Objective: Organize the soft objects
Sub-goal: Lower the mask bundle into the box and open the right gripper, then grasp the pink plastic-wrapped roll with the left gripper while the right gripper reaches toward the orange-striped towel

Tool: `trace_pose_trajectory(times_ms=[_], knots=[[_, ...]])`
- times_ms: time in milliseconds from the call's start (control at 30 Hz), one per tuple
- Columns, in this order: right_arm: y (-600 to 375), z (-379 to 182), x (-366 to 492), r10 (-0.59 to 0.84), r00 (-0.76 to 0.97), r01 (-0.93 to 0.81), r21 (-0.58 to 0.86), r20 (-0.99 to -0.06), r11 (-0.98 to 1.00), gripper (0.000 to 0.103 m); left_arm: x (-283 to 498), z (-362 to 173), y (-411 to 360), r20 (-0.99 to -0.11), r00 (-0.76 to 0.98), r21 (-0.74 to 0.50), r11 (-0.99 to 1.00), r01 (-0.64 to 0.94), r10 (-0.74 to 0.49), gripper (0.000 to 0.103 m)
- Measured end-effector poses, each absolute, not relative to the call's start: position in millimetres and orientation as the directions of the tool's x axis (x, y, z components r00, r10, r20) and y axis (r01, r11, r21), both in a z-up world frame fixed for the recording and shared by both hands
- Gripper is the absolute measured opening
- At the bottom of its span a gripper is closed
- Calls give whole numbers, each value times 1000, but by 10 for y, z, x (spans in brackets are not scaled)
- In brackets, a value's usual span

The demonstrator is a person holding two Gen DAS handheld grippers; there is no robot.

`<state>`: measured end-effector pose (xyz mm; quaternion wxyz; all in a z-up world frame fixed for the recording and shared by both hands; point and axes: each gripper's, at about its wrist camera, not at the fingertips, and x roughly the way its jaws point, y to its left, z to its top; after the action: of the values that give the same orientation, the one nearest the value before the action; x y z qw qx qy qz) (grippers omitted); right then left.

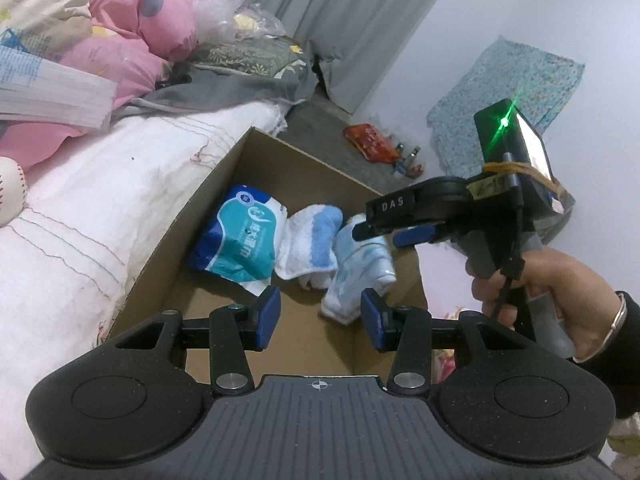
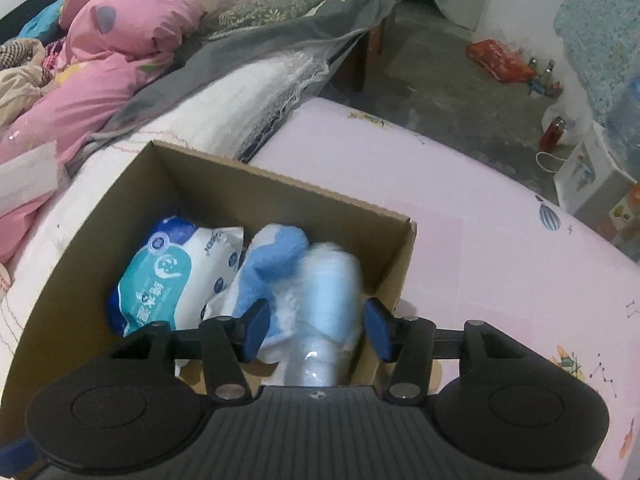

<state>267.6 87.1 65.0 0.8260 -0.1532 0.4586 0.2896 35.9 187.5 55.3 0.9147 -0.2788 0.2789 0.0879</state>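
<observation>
1. A cardboard box [image 1: 224, 184] sat open on the bed, its left wall against the white quilted mattress cover [image 1: 80, 216]
2. Three soft things lay side by side on the box floor: a blue-and-teal wipes pack [image 1: 236, 236] at the left, a white-and-blue towel [image 1: 308, 244] in the middle touching it, and a pale blue wrapped bundle [image 1: 360, 276] at the right, close to the box's right wall
3. The left gripper [image 1: 320, 316] hovered over the near part of the box with its blue pads [image 1: 270, 316] apart and nothing between them; it was released
4. The right gripper [image 2: 316, 326] pointed down into the box over the pale blue bundle [image 2: 328, 280]. The bundle was blurred between the pads, with gaps visible on both sides, so the jaws looked released and not pressing on it
5. In the left wrist view, a hand [image 1: 560, 296] held the right gripper's handle, its fingers reaching over the box's right side above the bundle
6. A pink duvet [image 1: 132, 40] was heaped at the far end of the bed
</observation>
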Motion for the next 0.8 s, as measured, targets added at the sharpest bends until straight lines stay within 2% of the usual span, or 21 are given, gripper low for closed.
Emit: trace_pose_trajectory(times_ms=[267, 533, 800], knots=[[821, 805, 2685, 374, 444, -615, 27, -815, 788, 50, 353, 553, 1873, -557, 831, -454, 832, -318, 14, 46], [230, 1251, 2509, 529, 421, -624, 188, -737, 758, 53, 330, 679, 1658, -524, 852, -393, 883, -257, 15, 62], [-849, 1590, 2156, 659, 404, -601, 359, -634, 714, 53, 369, 848, 1234, -497, 866, -318, 940, -121, -56, 68]])
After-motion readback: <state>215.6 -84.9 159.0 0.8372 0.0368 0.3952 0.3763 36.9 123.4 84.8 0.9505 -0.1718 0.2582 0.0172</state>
